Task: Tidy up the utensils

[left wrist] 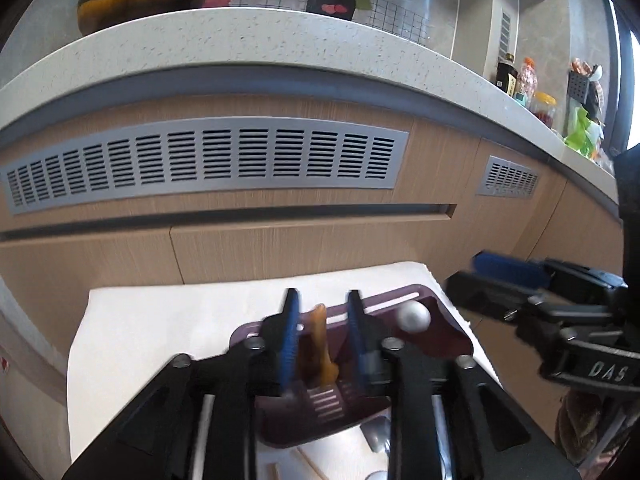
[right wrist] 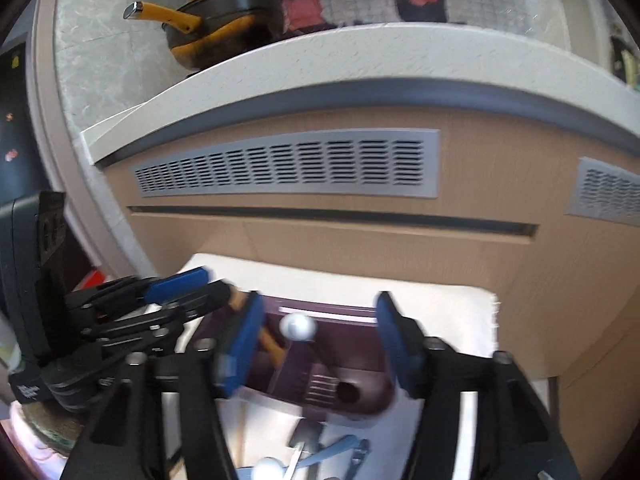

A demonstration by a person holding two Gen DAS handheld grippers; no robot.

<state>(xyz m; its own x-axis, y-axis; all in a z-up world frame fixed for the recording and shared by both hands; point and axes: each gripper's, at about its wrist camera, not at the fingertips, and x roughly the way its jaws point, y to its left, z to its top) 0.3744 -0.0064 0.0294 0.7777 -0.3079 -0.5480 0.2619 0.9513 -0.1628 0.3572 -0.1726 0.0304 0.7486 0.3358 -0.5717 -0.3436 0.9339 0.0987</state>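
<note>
Left gripper (left wrist: 322, 344) stands open around an amber utensil (left wrist: 322, 344) upright in the purple holder (left wrist: 448, 334). Right gripper (right wrist: 318, 346) is open and empty over it. A white-headed utensil (right wrist: 298, 326) is already stowed; several utensils (right wrist: 320, 454) lie on the white cloth (left wrist: 160, 320) at its near edge, so roughly partway.

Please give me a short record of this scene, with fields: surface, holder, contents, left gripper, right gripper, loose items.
surface: white cloth
holder: purple caddy, on the cloth
contents: white spoon; wooden utensil
left gripper: open, fingers either side of the wooden utensil
right gripper: open above the caddy
loose items: utensils in front of the caddy
</note>
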